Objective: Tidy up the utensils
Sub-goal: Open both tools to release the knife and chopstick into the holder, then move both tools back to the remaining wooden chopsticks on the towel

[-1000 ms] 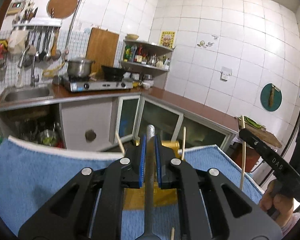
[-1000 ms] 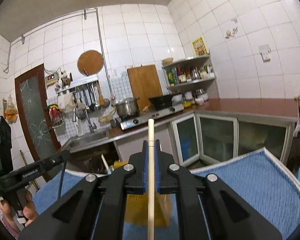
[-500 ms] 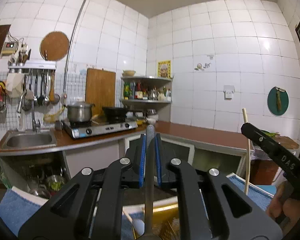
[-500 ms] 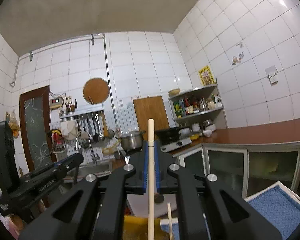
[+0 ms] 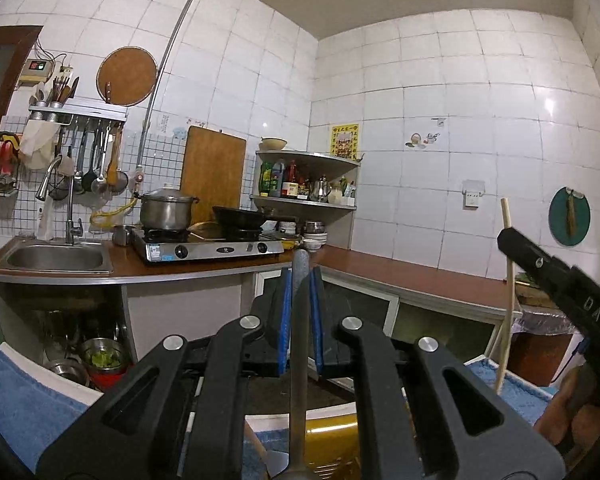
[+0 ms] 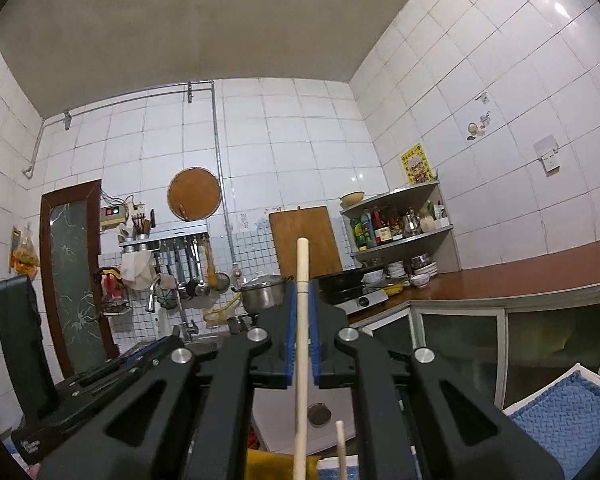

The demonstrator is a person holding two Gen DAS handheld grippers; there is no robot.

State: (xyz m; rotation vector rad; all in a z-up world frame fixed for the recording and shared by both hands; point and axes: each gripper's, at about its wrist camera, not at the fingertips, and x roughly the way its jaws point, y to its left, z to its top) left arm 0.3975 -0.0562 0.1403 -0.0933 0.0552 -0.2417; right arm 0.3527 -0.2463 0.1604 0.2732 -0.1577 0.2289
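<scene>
Between each pair of tongs: one utensil, lifted.
Left gripper [image 5: 300, 312] clenched on a grey metal handle [image 5: 300, 360]; right gripper [image 6: 300, 328] clenched on a wooden stick [image 6: 301, 340]. Blue mat [image 5: 16, 400] and yellow holder [image 5: 328, 444] have dropped low beneath both since a second ago; carrying underway, placement pending.
</scene>
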